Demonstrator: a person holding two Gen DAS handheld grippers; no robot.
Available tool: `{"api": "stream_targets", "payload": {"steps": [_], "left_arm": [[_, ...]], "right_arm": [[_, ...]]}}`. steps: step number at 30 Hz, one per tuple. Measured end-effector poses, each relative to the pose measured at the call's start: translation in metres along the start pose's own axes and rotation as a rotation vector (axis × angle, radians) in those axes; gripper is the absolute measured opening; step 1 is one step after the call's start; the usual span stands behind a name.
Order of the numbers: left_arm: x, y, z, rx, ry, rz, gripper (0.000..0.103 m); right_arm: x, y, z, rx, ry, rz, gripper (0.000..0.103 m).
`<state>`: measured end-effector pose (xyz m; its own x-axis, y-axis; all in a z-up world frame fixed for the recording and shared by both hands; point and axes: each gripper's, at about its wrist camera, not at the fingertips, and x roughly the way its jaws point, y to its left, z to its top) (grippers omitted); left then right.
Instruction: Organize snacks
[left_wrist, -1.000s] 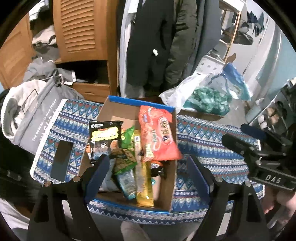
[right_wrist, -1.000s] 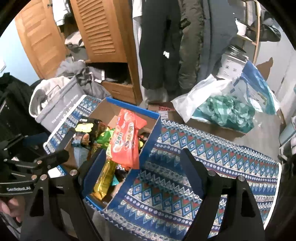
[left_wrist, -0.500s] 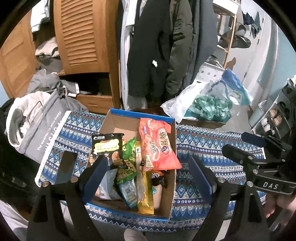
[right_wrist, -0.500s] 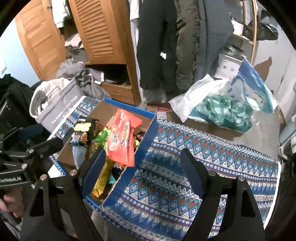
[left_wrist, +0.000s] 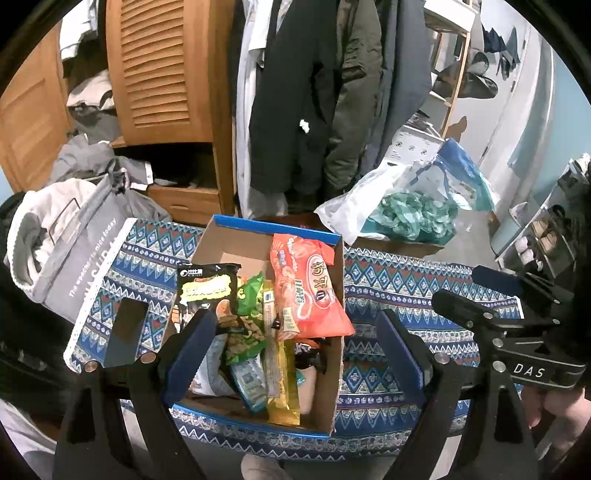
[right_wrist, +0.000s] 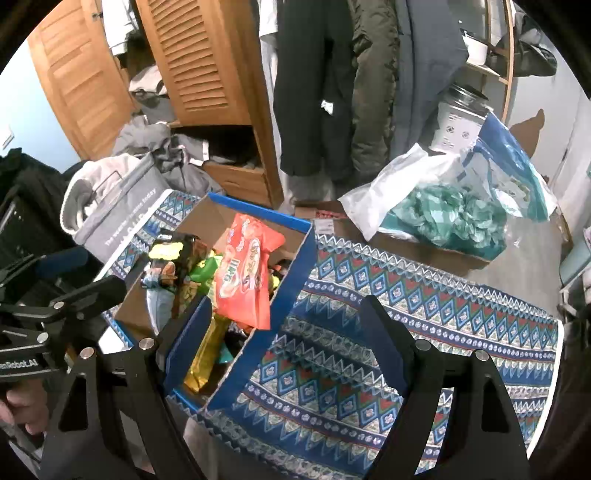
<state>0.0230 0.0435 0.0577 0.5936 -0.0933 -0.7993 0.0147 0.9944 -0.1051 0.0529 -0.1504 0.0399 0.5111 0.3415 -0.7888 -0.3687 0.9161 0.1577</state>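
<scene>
Cluttered bedroom: a louvred wardrobe and hanging coats stand at the far side, and a patterned cloth covers the table in front of them. On the cloth sits an open box with blue edges, and the snacks lie inside it: an orange bag leans against the right wall, a black packet stands at the left, a green packet is between them, and a yellow pack lies at the near end. All run lengthwise from near to far.

The left claw hangs spread wide and empty right over the near end of the box, the yellow pack straight ahead between its fingers. The right claw is likewise spread and empty, but it sits over bare cloth to the right of the box, so the snacks lie to its left.

By position the left claw is the nearer to the snacks. Whether the packets are already sorted in the box or waiting to come out, this scene cannot settle.
</scene>
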Motion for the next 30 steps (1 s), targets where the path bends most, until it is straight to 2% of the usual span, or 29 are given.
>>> {"api": "stream_targets", "payload": {"steps": [30], "left_arm": [[0.0026, -0.0012, -0.0014, -0.007, 0.011, 0.017, 0.09]], "right_arm": [[-0.0011, -0.0004, -0.0013, 0.004, 0.001, -0.007, 0.081]]}}
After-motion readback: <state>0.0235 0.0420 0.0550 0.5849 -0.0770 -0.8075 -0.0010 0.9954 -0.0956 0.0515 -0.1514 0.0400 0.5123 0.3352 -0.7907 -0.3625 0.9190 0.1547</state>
